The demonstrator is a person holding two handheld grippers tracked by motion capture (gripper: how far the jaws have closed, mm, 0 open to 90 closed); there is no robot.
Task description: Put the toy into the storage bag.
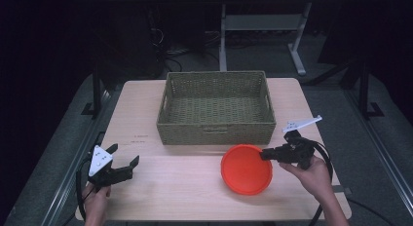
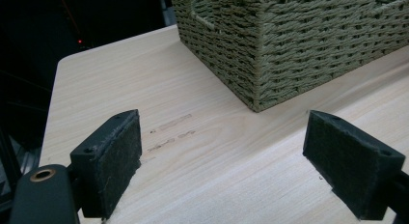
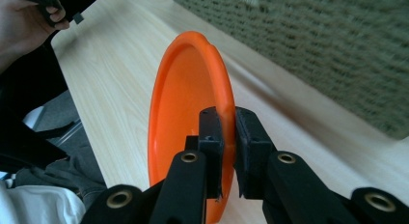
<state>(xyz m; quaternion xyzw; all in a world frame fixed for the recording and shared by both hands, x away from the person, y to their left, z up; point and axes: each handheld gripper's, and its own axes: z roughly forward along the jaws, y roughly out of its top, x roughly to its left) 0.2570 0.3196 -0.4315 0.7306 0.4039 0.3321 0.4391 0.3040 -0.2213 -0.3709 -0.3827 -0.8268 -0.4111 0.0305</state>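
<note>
1. Pinching the rim of the orange plate (image 1: 246, 169), the right gripper (image 1: 267, 154) has its jaws pressed onto the plate's near-right edge; in the right gripper view the plate (image 3: 185, 118) stands on edge between the two black pads, which clamp its rim from both faces.
2. In the high view the plate sits tilted above the front-right part of the tabletop (image 1: 185, 197), just in front of the woven basket (image 1: 216, 107), close to the basket's front wall but apart from it.
3. The basket stands at the middle of the tabletop's far half, open side up and with nothing in it, its long axis running left to right.
4. The relation that matters: the basket lies beyond and slightly left of the clamped plate, so the plate probably has to rise over the front wall and travel away from the person.
5. The right hand (image 1: 314, 175) is much the nearer to the basket's opening.
6. The left gripper (image 1: 122, 160) rests near the front-left corner with its jaws spread wide and nothing between them; the left gripper view shows bare wood between the pads and the basket (image 2: 289, 45) off ahead.
</note>
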